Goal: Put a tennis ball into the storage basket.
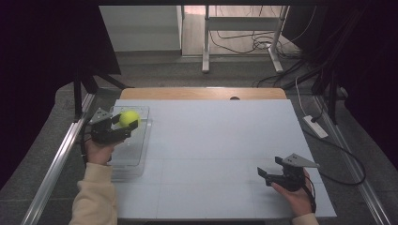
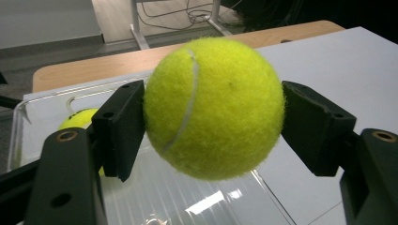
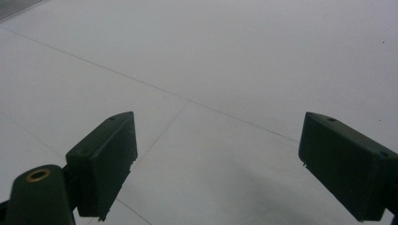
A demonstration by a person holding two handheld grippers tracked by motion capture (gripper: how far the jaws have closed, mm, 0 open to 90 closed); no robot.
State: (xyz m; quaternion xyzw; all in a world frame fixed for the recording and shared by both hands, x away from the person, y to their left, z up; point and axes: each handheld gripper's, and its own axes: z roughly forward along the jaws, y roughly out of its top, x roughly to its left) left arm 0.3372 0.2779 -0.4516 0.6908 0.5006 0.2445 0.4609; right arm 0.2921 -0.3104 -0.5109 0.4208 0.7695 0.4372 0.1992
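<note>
Tennis ball, yellow-green, clamped between the pads of the left gripper and held above the clear tray at the table's nine o'clock edge. A second ball lies inside the tray. Right gripper, at five o'clock, hovers with jaws wide and nothing between them.

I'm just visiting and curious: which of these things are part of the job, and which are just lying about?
Part of the job:
- tennis ball clamped in the left gripper
- clear tray beneath it
- second ball in the tray
- right gripper, open over the table

Just lying about:
- floor cables
- power strip
</note>
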